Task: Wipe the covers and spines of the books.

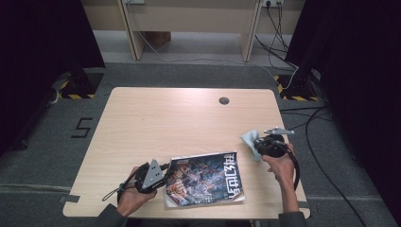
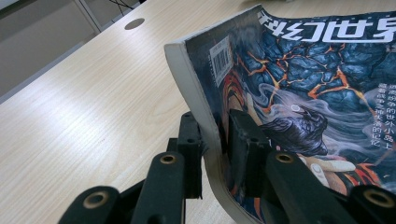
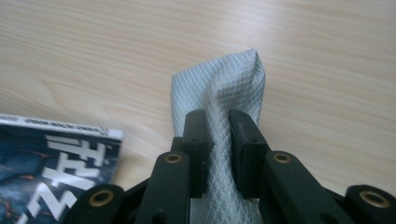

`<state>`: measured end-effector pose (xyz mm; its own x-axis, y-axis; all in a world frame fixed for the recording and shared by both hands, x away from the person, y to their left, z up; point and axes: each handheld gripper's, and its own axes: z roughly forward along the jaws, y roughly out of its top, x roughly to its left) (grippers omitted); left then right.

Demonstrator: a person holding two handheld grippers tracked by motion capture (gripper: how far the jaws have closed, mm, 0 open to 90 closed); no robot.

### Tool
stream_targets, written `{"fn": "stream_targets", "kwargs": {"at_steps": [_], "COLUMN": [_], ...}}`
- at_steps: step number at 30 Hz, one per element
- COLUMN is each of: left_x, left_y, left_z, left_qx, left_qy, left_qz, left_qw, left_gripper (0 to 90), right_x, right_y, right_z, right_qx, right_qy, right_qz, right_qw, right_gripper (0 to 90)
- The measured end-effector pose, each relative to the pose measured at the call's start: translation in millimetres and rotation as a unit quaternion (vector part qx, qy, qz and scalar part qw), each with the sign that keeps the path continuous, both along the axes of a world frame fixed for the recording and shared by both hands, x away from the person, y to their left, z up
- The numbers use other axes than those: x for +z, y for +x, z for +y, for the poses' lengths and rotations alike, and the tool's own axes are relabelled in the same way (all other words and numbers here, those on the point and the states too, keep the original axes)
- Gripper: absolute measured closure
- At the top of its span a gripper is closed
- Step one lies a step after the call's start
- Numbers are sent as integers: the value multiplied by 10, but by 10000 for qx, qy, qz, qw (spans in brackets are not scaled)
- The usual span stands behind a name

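We hold a magazine and a cloth over the table.

Our left gripper (image 2: 215,140) pinches the magazine (image 2: 299,84) by its edge at the table's (image 1: 156,123) near side; our right gripper (image 3: 217,135) clamps the pale cloth (image 3: 219,93), right of the magazine.

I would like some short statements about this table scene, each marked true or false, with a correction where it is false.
1. The left tool is shut on the edge of the book. True.
2. The right tool holds a pen. False: it is shut on a pale cloth.
3. The book's cover is plain white. False: it is dark, with orange cracks and large white characters.
4. The cloth is held to the right of the book in the high view. True.
5. The table has a wooden top with a small round hole near its far edge. True.
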<state>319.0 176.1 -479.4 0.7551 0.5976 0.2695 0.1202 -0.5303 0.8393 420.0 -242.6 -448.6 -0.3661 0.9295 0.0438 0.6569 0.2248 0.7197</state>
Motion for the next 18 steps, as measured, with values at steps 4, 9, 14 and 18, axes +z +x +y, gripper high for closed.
{"fn": "stream_targets", "kwargs": {"at_steps": [4,9,14,18], "left_x": [-1,-2,0,6], "left_y": [8,13,13,13], "left_z": [1,7,10,15], "left_qx": [27,34,34,29], "left_qy": [-17,-23,-15,-2], "left_qz": [9,9,8,3], "left_qw": [10000,10000,10000,10000], "left_gripper": [750,750,750,749], "right_x": [-31,-115,-239,-335], "right_y": [-56,-83,-59,-37], "right_z": [-184,-339,-314,-284], "right_qx": [-177,-378,-335,-292], "right_qy": [-72,-184,-433,-555], "right_qz": [33,191,401,613], "right_qw": [9998,9989,9977,9962], "right_gripper": [781,777,766,720]}}
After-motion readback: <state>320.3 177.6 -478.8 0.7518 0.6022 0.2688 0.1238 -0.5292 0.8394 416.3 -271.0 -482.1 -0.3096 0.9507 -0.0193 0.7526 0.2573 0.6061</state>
